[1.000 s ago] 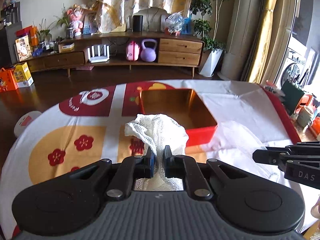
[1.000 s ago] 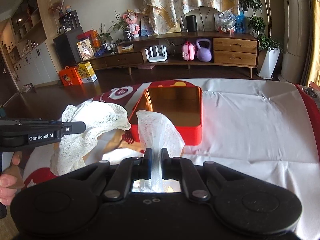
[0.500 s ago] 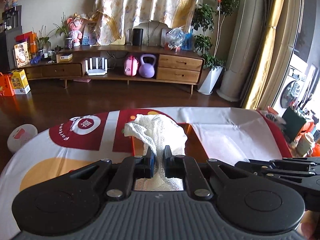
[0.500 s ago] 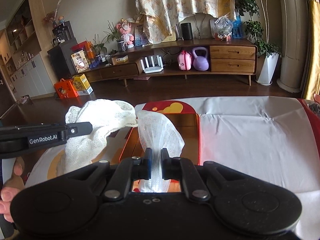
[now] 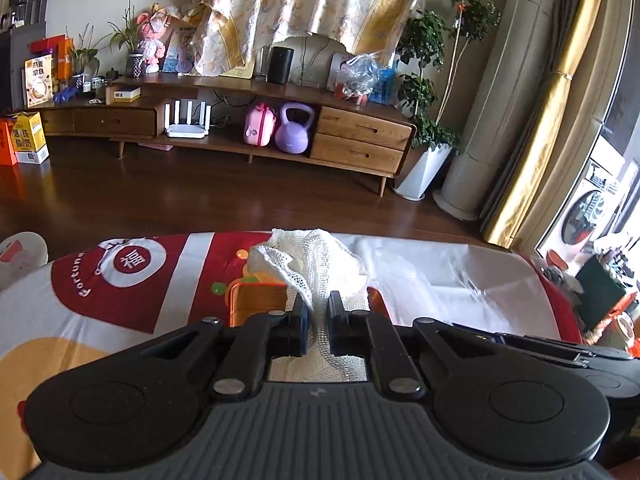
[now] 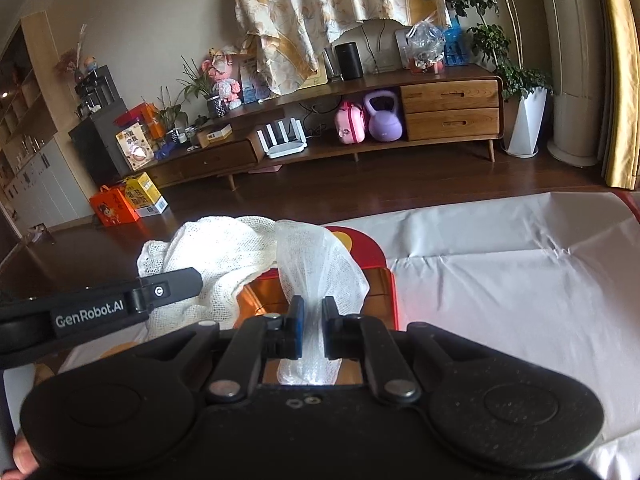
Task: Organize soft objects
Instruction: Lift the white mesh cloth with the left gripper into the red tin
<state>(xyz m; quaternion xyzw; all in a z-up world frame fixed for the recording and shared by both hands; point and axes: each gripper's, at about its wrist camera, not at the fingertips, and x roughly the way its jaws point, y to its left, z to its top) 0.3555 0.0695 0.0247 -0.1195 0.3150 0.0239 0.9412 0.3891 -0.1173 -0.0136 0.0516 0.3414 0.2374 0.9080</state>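
A white mesh cloth (image 5: 316, 264) bunches up between the jaws of my left gripper (image 5: 318, 312), which is shut on it. My right gripper (image 6: 313, 316) is shut on another part of a white mesh cloth (image 6: 320, 260). The bigger bunch (image 6: 216, 256) hangs from the left gripper's fingers (image 6: 168, 288) at left in the right wrist view. Both bunches hang over the red box (image 5: 256, 300) with a gold inside (image 6: 256, 300); the grippers hide most of it. The right gripper (image 5: 560, 350) shows at lower right in the left wrist view.
The table carries a red, white and yellow printed cloth (image 5: 132, 264) and a white sheet (image 6: 500, 280). Beyond the far edge lie a dark wood floor (image 5: 200, 200) and a low wooden cabinet (image 5: 352, 136). A fingertip (image 6: 24, 456) shows at lower left.
Both grippers have moved forward over the table with the cloth still held. The red box has slid from full view to mostly under the grippers. The table's far edge is much nearer.
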